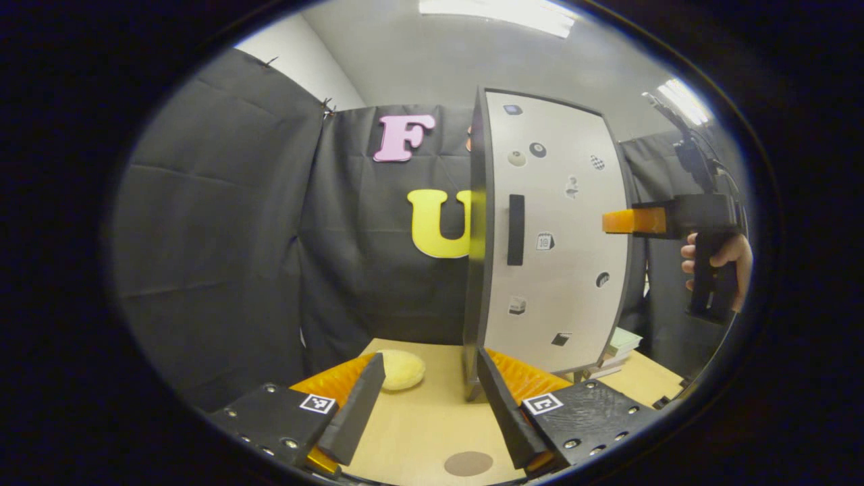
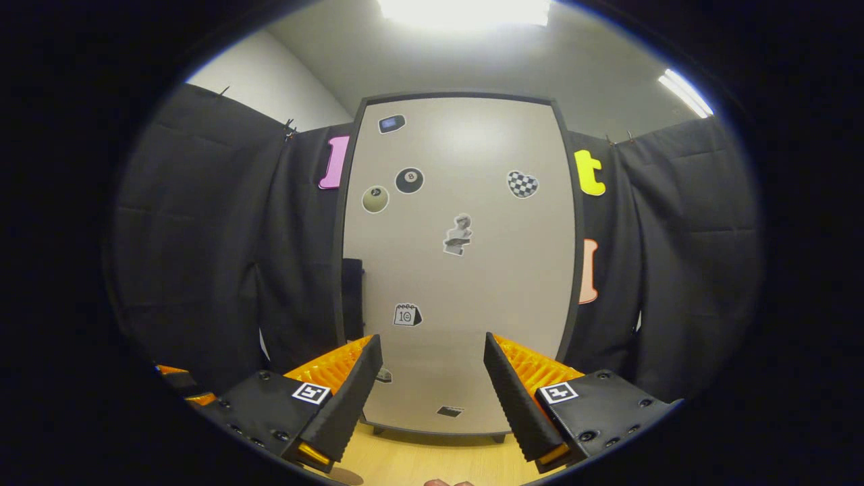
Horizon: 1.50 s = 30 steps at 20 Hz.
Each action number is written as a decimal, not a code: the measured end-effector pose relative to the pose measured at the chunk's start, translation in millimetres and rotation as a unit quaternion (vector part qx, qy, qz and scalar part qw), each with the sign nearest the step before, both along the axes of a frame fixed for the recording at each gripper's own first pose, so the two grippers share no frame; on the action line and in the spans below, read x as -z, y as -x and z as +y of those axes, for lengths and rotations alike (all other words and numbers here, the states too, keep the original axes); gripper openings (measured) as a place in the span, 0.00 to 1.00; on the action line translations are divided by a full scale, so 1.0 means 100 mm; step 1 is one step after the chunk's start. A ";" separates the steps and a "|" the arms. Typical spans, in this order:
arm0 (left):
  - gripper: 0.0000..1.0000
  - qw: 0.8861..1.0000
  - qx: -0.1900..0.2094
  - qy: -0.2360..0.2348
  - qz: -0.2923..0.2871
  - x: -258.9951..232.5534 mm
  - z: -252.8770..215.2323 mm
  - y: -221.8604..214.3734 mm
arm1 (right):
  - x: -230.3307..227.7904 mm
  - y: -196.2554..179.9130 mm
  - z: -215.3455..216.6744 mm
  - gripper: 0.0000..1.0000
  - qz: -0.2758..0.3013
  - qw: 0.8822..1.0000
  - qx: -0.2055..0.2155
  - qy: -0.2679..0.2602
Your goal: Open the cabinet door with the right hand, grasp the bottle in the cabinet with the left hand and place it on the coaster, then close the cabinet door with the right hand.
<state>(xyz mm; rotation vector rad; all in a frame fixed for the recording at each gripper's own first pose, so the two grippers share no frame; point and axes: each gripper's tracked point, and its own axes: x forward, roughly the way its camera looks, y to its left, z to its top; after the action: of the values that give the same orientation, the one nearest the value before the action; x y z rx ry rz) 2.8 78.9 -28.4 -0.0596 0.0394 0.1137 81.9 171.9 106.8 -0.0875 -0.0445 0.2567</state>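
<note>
An "8" is seen on a ball sticker (image 2: 409,180) and a "10" on a calendar sticker (image 2: 407,315), both on the cabinet door (image 2: 466,283).

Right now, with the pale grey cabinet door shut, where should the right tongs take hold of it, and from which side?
Grip the black vertical bar handle near the left edge of the pale grey cabinet door. It stands upright, so bring the open right tongs straight at the front, one finger on each long side. That edge looks like the free one.

The shut cabinet door (image 2: 459,270) hides the inside; the stickers (image 2: 457,235) are too small to make out
</note>
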 end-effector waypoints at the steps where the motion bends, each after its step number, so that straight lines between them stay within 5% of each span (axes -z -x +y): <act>1: 0.82 1.000 -0.007 0.003 0.001 0.01 0.07 0.00 | 0.00 -0.07 0.14 0.97 0.002 1.000 -0.009 0.001; 8: 0.85 0.999 -0.049 0.010 0.004 0.06 0.47 0.07 | -0.06 -0.54 0.85 0.97 0.010 0.999 -0.031 -0.026; 20: 0.82 0.996 -0.082 0.019 0.021 0.32 0.71 0.21 | 0.09 -1.22 1.12 0.96 0.076 0.992 0.035 -0.091; 23: 0.83 0.997 -0.077 0.024 0.021 0.35 0.65 0.23 | 0.12 -1.24 1.17 0.90 0.085 0.991 0.034 -0.096; 30: 0.82 0.997 -0.074 0.023 0.016 0.32 0.57 0.31 | 0.16 -1.30 1.34 0.53 0.097 0.994 0.025 -0.048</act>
<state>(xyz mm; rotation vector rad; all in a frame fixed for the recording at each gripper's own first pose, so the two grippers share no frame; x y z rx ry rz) -28.0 135.9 -60.8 -0.1063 0.0705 0.2622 211.6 305.5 91.2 0.0319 0.1374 0.2122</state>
